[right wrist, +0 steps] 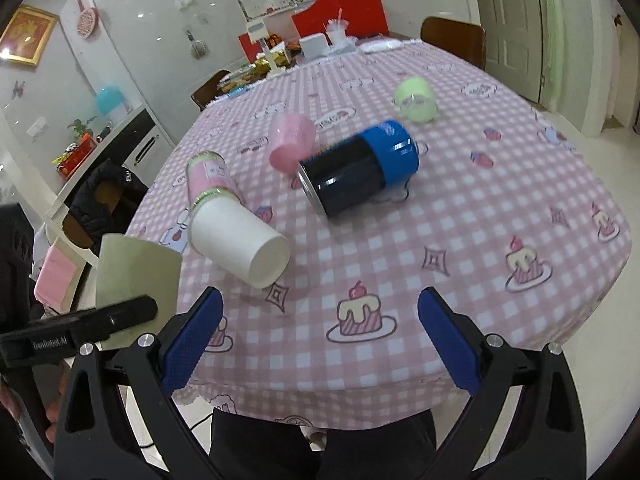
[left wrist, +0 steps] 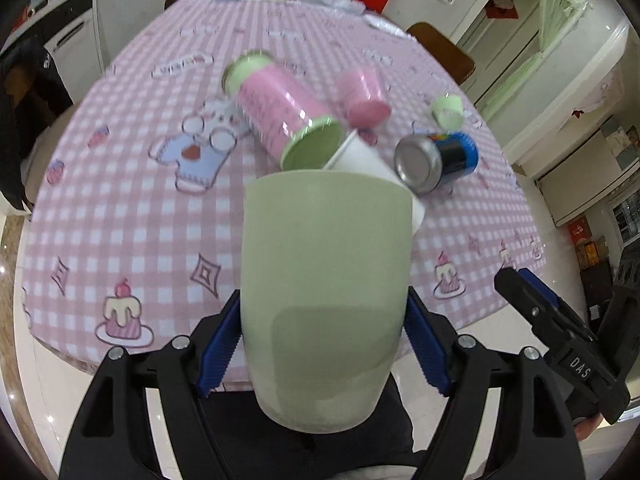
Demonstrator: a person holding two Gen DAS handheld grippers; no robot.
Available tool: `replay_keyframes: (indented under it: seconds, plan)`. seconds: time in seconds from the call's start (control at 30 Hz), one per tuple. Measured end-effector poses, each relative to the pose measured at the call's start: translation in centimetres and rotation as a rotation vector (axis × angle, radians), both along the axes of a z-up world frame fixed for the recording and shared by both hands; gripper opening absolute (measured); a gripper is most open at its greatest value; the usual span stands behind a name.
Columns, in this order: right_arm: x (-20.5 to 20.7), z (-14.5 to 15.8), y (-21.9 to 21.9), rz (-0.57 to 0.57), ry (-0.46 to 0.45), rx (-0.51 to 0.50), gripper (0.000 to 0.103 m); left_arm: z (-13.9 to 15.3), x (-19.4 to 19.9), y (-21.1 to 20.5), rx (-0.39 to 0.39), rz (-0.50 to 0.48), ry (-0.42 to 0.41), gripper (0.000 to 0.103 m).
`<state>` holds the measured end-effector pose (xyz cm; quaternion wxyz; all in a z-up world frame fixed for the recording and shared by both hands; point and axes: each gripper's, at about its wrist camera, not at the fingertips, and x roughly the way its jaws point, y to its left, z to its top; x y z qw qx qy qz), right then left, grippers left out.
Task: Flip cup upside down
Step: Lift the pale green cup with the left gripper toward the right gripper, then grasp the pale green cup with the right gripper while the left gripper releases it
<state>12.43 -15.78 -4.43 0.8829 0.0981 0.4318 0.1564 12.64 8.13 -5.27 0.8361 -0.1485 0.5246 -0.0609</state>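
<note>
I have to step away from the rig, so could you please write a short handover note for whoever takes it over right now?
Left gripper: shut on the green cup, held in the air above the near edge of the table.
Right gripper: open, empty, hovering over the near edge.
Done: cup picked up.
Left: which end is the cup's mouth cannot be told; confirm, finish the turn and set it rim down on the cloth, short of the white paper cup lying on its side.
</note>
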Motion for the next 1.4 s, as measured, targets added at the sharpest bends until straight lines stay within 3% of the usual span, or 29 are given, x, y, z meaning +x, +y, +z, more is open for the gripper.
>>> replay_keyframes:
  seconds: [0.27, 0.7, 0.87, 1.4]
  plan:
    - [0.6, -1.8, 1.2, 0.012, 0.033, 0.009, 0.094, -2.3, 0.5, -1.0, 0.025, 0.006, 0.027, 0.076]
    - [0.9, -2.7, 0.4, -0.037, 0.033, -0.024, 0.095, -2.9, 2.5, -2.1, 0.056, -0.041, 0.035, 0.076]
    - [0.6, -1.5, 0.5, -0.001, 0.042, 0.068, 0.095, -2.8, 2.6, -1.7, 0.044, -0.067, 0.030, 0.076]
    - [0.8, -0.4, 3.8, 0.029, 0.110, 0.169, 0.095, 1.8, 1.1, 2.2, 0.045, -0.081, -0.132, 0.076]
